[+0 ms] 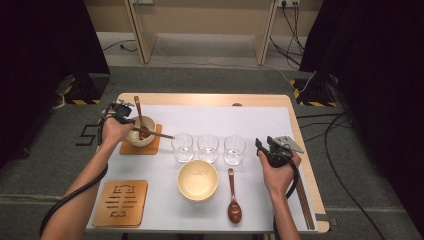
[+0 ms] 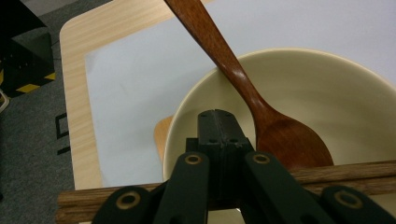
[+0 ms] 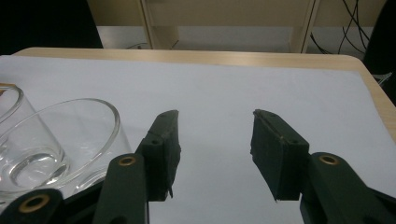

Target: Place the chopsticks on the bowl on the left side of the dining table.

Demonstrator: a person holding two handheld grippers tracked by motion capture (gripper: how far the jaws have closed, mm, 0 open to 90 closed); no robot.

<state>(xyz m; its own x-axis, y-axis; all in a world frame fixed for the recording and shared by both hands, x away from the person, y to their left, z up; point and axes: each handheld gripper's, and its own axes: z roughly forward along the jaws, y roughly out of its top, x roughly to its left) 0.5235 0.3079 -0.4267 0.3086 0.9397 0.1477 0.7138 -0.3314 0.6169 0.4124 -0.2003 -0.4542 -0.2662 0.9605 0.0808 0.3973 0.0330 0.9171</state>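
Note:
A cream bowl [image 1: 140, 133] [image 2: 327, 93] stands on a wooden coaster [image 1: 151, 147] at the table's left. A wooden spoon [image 1: 138, 114] [image 2: 261, 112] leans in it, handle up. Brown chopsticks [image 1: 159, 134] [image 2: 350, 175] lie across the bowl's rim. My left gripper [image 1: 121, 113] [image 2: 217, 116] hovers at the bowl's near-left rim, jaws shut with their tips together; the chopsticks cross under its linkage. My right gripper [image 1: 263, 147] [image 3: 215, 140] is open and holds nothing, just right of three clear glasses [image 1: 207, 147], the nearest glass [image 3: 56, 144] beside its left jaw.
A second cream bowl [image 1: 197, 180] sits empty at the front centre with another wooden spoon [image 1: 233, 199] to its right. A carved wooden coaster [image 1: 121, 202] lies front left. More chopsticks [image 1: 305, 200] lie along the right edge of the white mat [image 1: 260, 120].

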